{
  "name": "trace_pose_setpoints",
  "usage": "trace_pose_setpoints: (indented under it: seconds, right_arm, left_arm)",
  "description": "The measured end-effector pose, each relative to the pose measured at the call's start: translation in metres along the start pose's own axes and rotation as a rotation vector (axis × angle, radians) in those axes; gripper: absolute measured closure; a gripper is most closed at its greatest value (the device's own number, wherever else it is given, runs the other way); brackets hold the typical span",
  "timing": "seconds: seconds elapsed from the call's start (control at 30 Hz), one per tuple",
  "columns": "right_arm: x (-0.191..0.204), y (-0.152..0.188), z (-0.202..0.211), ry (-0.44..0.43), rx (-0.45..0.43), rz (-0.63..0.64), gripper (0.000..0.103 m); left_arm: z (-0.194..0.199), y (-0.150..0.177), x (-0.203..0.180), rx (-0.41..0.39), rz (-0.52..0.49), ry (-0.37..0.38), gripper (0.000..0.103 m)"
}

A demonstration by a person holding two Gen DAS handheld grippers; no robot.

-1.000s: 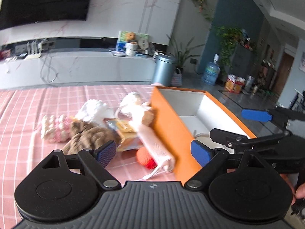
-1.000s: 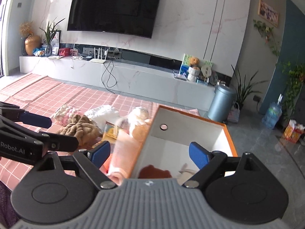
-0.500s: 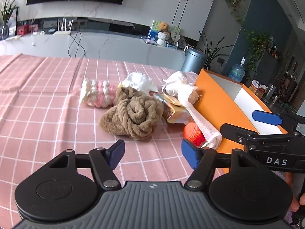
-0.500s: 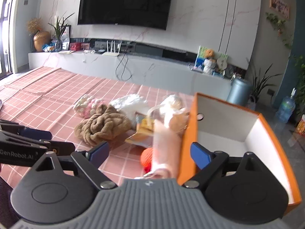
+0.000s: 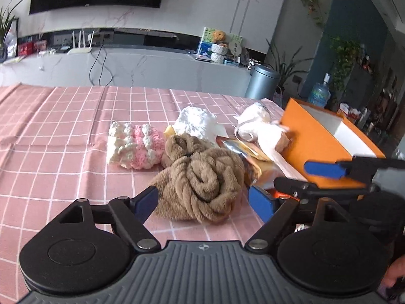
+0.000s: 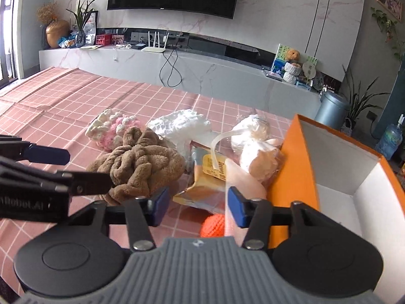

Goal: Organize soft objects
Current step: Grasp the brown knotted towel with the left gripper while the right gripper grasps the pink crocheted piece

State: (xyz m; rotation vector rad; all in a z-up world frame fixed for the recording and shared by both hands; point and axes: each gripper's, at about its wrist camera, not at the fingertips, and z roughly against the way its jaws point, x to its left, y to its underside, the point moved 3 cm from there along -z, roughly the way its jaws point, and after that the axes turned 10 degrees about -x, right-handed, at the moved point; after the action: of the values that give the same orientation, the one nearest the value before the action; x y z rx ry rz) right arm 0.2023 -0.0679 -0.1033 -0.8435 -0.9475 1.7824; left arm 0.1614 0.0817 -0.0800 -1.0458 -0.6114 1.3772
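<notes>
A brown plush towel (image 5: 202,182) lies bunched on the pink checked tablecloth (image 5: 63,131). My left gripper (image 5: 202,202) straddles its near end, jaws opening, pads beside it without pressing. My right gripper (image 6: 198,210) is closing low over a yellow snack packet (image 6: 210,174), an orange knitted ball (image 6: 214,225) and a pink roll (image 6: 243,174); its pads touch nothing that I can see. Behind lie a pink-and-white crocheted piece (image 5: 134,147), a white fluffy cloth (image 5: 196,121) and a bagged plush (image 5: 260,129). The orange box (image 6: 296,167) stands on the right.
The right gripper (image 5: 291,174) reaches in close beside my left one, near the box wall (image 5: 316,139). A long white TV console (image 6: 202,76), a grey bin (image 6: 331,106) and plants stand beyond the table. Bare cloth stretches to the left.
Both grippers have come down and swung left, from over the box to the pile. The left one now flanks the brown towel. The right jaws have narrowed.
</notes>
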Motion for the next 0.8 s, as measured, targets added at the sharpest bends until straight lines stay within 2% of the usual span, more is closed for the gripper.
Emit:
trace_pose_setpoints:
  seconds: [0.03, 0.13, 0.3, 0.4, 0.53, 0.67, 0.8]
  right_arm:
    - [0.001, 0.0, -0.005, -0.004, 0.0, -0.004, 0.061]
    - [0.004, 0.001, -0.022, -0.023, 0.006, -0.015, 0.063]
    - [0.011, 0.004, -0.04, -0.068, 0.012, -0.025, 0.073]
    - [0.018, 0.006, -0.046, -0.105, 0.015, -0.03, 0.086]
    - [0.027, 0.011, -0.049, -0.158, 0.031, -0.038, 0.087]
    - [0.027, 0.014, -0.051, -0.141, 0.038, -0.022, 0.087]
    - [0.023, 0.02, -0.055, -0.151, 0.063, -0.039, 0.087]
  left_arm:
    - [-0.004, -0.002, 0.002, 0.004, 0.016, -0.003, 0.008]
    - [-0.015, -0.008, 0.004, 0.022, 0.046, 0.002, 0.007]
    - [-0.028, -0.008, 0.007, 0.059, 0.101, 0.006, 0.007]
    - [-0.037, -0.007, 0.01, 0.094, 0.119, -0.018, 0.007]
    - [-0.048, -0.008, 0.01, 0.124, 0.105, -0.071, 0.007]
    - [-0.06, -0.008, 0.006, 0.159, 0.054, -0.124, 0.005]
    - [-0.072, -0.006, 0.003, 0.181, 0.043, -0.134, 0.004]
